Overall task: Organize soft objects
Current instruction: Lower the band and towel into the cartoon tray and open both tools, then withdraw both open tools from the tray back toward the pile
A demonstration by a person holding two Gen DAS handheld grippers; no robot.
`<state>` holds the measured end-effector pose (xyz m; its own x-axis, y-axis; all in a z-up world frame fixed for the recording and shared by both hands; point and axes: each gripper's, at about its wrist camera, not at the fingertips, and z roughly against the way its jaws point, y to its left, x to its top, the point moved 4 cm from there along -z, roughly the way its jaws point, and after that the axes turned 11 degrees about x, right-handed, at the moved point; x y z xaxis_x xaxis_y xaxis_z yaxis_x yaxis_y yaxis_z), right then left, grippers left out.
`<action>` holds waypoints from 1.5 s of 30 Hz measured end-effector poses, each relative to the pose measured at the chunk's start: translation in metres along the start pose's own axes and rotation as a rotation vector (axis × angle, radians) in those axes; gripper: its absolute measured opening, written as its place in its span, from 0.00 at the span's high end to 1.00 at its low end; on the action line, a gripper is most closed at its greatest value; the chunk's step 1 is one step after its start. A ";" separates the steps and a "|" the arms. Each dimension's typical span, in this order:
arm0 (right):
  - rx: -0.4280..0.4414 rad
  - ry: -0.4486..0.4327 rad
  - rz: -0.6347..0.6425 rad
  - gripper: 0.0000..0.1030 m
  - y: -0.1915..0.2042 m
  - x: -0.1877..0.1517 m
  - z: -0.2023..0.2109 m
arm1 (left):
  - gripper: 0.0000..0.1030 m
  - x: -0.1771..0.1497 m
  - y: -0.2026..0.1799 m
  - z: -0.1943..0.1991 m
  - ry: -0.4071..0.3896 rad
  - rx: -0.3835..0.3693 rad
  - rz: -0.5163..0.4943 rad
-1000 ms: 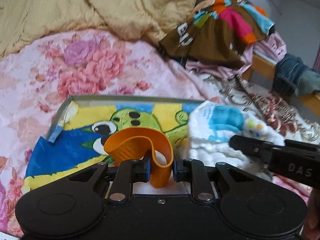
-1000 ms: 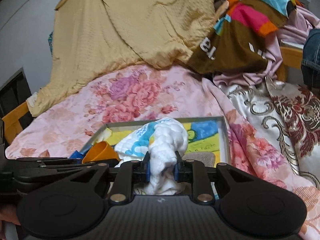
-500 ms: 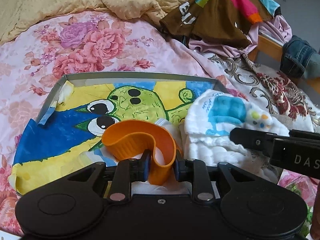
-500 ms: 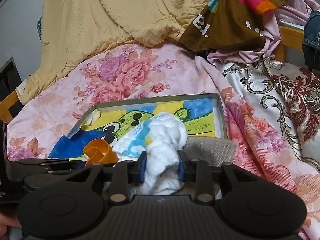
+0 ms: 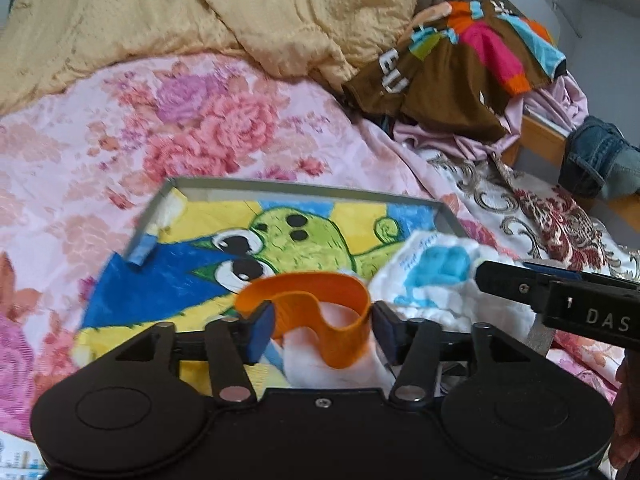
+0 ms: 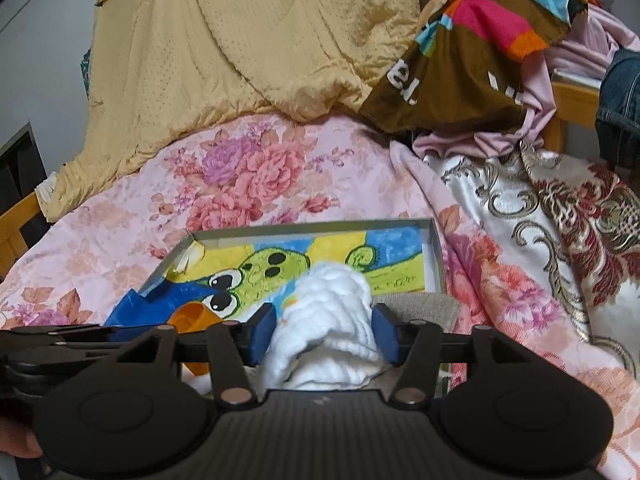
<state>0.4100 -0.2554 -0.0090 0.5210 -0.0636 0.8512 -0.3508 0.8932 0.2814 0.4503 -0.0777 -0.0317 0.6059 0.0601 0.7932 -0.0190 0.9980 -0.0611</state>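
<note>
Both claws, left (image 5: 323, 326) and right (image 6: 325, 334), have just been opening, freeing the orange band (image 5: 316, 312) and white cloth (image 6: 328, 320) over the box (image 6: 316, 227); withdrawing carelessly could snag either out.

We see an orange band (image 5: 316, 304) between our left tool's (image 5: 322, 328) blue pads (image 5: 260, 330), a white cloth (image 6: 328, 320) with blue print between our right tool's (image 6: 324, 334), a yellow, green and blue cartoon tray (image 5: 280, 188) ahead, and a pink floral bedspread (image 5: 200, 128) beyond.
</note>
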 end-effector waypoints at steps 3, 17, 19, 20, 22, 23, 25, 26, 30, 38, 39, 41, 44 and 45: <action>-0.004 -0.024 0.010 0.30 0.002 0.004 0.008 | 0.30 0.003 0.006 0.012 -0.025 0.018 0.021; -0.003 -0.143 0.064 0.03 0.026 0.019 0.057 | 0.01 0.013 0.021 0.082 -0.135 0.069 0.072; 0.000 -0.172 0.069 0.01 0.029 0.020 0.069 | 0.01 0.012 0.021 0.095 -0.150 0.067 0.076; 0.003 -0.187 0.072 0.00 0.031 0.020 0.075 | 0.01 0.011 0.022 0.102 -0.158 0.068 0.079; 0.008 -0.219 0.085 0.00 0.036 0.020 0.088 | 0.01 0.010 0.023 0.114 -0.172 0.067 0.084; 0.011 -0.236 0.094 0.00 0.038 0.020 0.094 | 0.01 0.009 0.024 0.121 -0.179 0.066 0.087; 0.014 -0.270 0.114 0.00 0.044 0.019 0.107 | 0.01 0.006 0.026 0.135 -0.192 0.068 0.095; 0.014 -0.285 0.123 0.00 0.047 0.017 0.113 | 0.01 0.004 0.027 0.142 -0.201 0.069 0.101; 0.017 -0.335 0.146 0.00 0.060 0.007 0.136 | 0.01 -0.006 0.030 0.171 -0.244 0.067 0.103; 0.044 -0.395 0.240 0.00 0.101 -0.021 0.175 | 0.01 -0.037 0.041 0.226 -0.303 0.074 0.063; 0.053 -0.404 0.251 0.00 0.107 -0.025 0.180 | 0.01 -0.042 0.042 0.231 -0.307 0.075 0.063; 0.070 -0.413 0.269 0.00 0.118 -0.033 0.187 | 0.01 -0.050 0.047 0.243 -0.311 0.074 0.067; 0.095 -0.413 0.308 0.00 0.134 -0.046 0.197 | 0.01 -0.065 0.056 0.256 -0.309 0.074 0.087; 0.100 -0.409 0.322 0.00 0.139 -0.051 0.199 | 0.01 -0.069 0.058 0.259 -0.306 0.076 0.090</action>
<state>0.1799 -0.2166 0.0753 0.0356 0.0204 0.9992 -0.5254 0.8509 0.0014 0.2015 -0.0182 0.0672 0.3324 0.1404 0.9326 -0.1275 0.9865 -0.1031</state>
